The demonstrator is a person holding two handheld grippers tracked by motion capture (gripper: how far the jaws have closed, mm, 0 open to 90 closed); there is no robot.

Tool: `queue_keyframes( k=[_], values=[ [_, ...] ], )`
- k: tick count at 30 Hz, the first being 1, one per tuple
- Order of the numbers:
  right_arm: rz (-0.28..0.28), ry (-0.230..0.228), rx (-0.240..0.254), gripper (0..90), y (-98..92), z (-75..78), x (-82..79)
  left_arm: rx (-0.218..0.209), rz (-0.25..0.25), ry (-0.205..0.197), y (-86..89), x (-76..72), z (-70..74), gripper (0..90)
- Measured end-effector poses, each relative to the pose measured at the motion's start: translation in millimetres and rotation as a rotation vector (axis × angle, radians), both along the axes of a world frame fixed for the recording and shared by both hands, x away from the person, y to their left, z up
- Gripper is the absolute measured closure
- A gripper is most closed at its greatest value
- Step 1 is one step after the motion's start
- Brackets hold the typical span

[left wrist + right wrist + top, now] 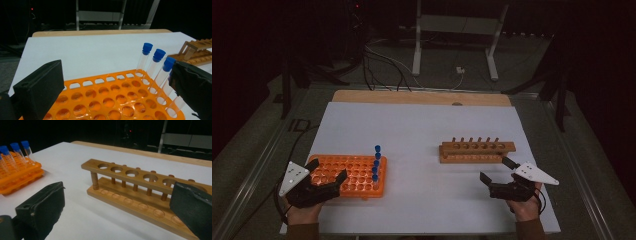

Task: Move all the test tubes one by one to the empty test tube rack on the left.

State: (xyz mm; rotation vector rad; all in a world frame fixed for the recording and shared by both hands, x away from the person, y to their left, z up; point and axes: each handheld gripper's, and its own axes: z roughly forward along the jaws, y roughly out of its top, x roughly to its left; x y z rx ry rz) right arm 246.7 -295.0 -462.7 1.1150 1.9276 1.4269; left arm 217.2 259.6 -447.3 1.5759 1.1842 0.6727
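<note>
Left gripper [329, 179]: jaws spread wide, nothing between them – its right jaw cuts off the nearest capped tubes [157, 65] in the orange rack [110, 97], which lies under and ahead of the fingers. Right gripper [495, 170]: jaws wide, empty; the wooden rack [140, 192] stands just ahead – its far end hidden. No writing legible.

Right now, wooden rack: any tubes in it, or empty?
Empty. The wooden rack shows open holes along its top bar and bare dimples in its base. The blue-capped tubes stand in the orange rack instead.
</note>
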Motion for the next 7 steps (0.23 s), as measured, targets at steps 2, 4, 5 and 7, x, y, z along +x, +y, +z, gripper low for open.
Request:
queue_keyframes(
  k=[2,4,5,7],
  values=[
    [-0.004,0.004,0.002,0.0,-0.8,-1.2,-0.1,-0.001,-0.002,0.0,0.3,-0.3,-0.8,0.5],
    [-0.007,0.002,0.0,0.0,-1.5,-1.7,-0.2,-0.002,0.0,0.0,0.5,-1.0,-1.0,0.5],
    [-0.009,0.0,-0.001,0.0,-2.0,-1.7,-0.4,-0.004,0.0,-0.002,1.0,-1.3,-0.9,0.5],
    [-0.013,-0.002,0.005,0.0,-3.5,-1.8,-0.4,-0.005,0.006,-0.004,1.8,-1.7,-0.6,0.5]
  ],
)
